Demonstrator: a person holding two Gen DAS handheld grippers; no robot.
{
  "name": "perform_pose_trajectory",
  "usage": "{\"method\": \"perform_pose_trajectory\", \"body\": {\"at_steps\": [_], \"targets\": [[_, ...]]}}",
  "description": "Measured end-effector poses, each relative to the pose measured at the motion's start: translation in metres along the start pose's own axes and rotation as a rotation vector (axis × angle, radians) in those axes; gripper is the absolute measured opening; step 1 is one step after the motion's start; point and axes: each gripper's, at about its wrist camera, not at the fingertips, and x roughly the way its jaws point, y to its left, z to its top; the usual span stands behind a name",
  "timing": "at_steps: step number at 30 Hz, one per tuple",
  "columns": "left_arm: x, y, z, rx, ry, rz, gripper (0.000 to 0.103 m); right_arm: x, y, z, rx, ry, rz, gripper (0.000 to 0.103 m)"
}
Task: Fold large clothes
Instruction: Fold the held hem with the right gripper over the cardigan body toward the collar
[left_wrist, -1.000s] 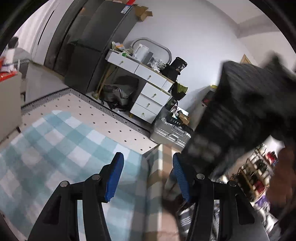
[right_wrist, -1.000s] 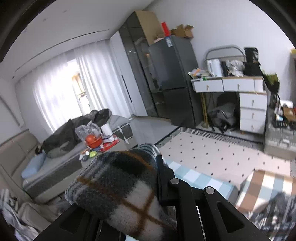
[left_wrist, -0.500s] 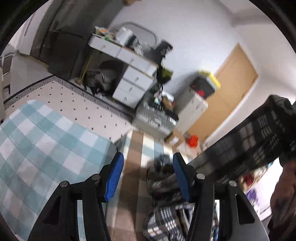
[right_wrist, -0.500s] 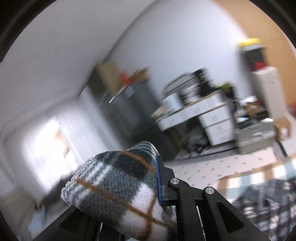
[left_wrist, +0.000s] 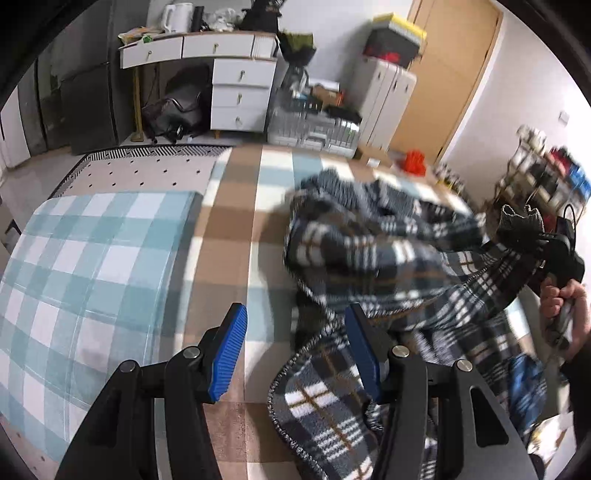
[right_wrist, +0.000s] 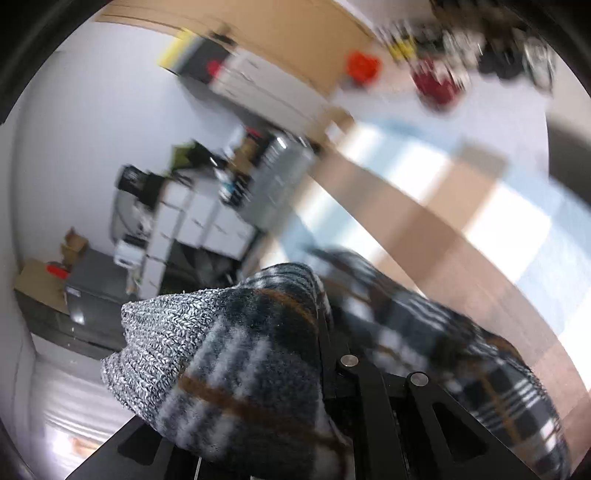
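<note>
Swinging down from the raised position of a second ago, my right gripper (left_wrist: 532, 236) is now dropping toward the checked bed cover (left_wrist: 229, 236), and the plaid blanket (left_wrist: 388, 258) that was hanging in the air is now bunching up on that cover. I am seeing the right gripper from the left wrist camera at the far right, with the person's hand (left_wrist: 565, 310) wrapped around its handle. Its jaws are clamping tight on a corner of the blanket, and in the right wrist view that corner (right_wrist: 229, 354) is bulging out in front of the camera (grey knitted edging, orange stripe), hiding the fingertips. My left gripper (left_wrist: 295, 350) is standing about half open with nothing between its blue pads (left_wrist: 229, 350); the right-hand pad is sitting just beside the blanket's stitched edge, but I cannot tell whether it is touching. Most of the blanket is lying in a crumpled heap on the brown-and-white part of the cover, stretching up to the right gripper. Behind the bed, a white drawer desk (left_wrist: 236, 77) is standing against the wall.
</note>
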Motion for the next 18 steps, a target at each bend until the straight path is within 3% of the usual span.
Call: {"method": "perform_pose_trajectory", "body": {"at_steps": [3,8,12,18], "targets": [[0.008,-0.007,-0.004,0.019,0.036,0.021,0.05,0.008,-0.012,0.002,0.016,0.105,0.027,0.01],[0.031,-0.025,-0.009,0.108,0.113,0.102,0.05,-0.016,-0.004,0.01,-0.094,0.132,0.031,0.01],[0.042,-0.051,-0.012,0.307,0.086,0.259,0.05,-0.016,-0.002,0.011,-0.122,0.124,0.061,0.01],[0.069,-0.07,-0.018,0.524,0.132,0.385,0.05,-0.02,0.028,0.004,-0.149,0.109,0.194,0.01]]}}
